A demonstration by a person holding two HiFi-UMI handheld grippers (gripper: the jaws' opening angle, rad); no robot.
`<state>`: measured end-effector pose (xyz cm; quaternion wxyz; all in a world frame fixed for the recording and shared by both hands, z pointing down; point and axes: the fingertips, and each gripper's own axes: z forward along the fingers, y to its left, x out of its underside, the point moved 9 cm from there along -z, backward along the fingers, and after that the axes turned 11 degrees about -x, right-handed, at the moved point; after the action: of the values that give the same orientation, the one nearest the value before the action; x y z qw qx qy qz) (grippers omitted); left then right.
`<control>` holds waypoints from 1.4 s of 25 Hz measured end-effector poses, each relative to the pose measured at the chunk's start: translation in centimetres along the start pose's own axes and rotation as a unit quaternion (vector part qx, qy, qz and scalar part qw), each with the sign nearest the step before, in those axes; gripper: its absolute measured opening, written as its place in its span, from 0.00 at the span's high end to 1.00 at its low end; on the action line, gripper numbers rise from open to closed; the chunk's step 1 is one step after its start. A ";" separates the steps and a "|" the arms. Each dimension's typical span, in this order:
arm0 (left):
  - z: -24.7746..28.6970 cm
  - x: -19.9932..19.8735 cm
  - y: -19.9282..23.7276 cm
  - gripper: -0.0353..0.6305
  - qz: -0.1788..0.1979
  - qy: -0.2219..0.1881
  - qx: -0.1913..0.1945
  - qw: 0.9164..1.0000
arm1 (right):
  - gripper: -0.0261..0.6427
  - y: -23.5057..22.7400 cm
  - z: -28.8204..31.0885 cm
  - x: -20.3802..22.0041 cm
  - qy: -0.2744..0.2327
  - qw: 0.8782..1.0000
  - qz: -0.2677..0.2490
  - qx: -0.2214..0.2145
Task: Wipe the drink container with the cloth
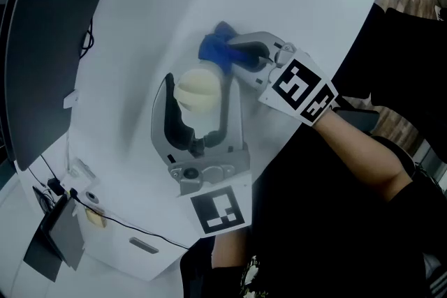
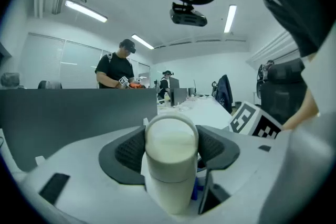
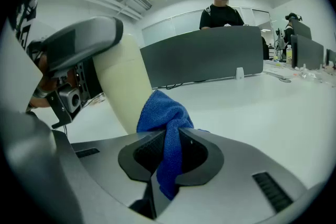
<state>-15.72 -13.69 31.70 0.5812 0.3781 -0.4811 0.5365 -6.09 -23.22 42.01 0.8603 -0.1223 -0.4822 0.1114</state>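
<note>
Black-padded jaws of the left gripper (image 2: 171,150), spread wide, clamp a cream cylindrical drink container (image 1: 198,93) around its upper part, steadying it against the wiping push. Jaws of the right gripper (image 3: 169,153), nearly closed, pinch a blue microfibre cloth (image 3: 161,113); its bunched end projects forward as the wiping pad and touches the container's side. Beneath lies the white table (image 1: 300,3); whether the container's base rests there is hidden.

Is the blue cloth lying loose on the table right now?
No, the blue cloth is clamped in the right gripper.
</note>
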 end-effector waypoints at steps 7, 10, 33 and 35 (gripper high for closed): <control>1.3 0.6 2.9 0.53 0.062 -0.043 0.250 0.965 | 0.90 0.0 -6.3 -5.7 -0.219 0.966 0.054 -0.128; 2.2 0.5 4.4 0.53 0.053 -0.049 0.336 0.939 | 0.90 0.0 -5.7 -6.3 -0.207 0.954 0.038 -0.211; 0.4 0.1 0.8 0.53 0.011 -0.040 0.042 0.998 | 0.89 -0.2 -2.1 -1.2 -0.041 0.997 0.044 -0.055; 0.6 0.4 1.5 0.53 0.027 -0.052 0.118 0.991 | 0.89 -0.8 -5.3 -3.7 -0.170 0.977 0.097 -0.090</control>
<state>-17.34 -13.90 32.13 0.4924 0.4581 -0.4540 0.5845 -3.37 -25.63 36.60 0.7364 -0.2247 -0.6150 0.1701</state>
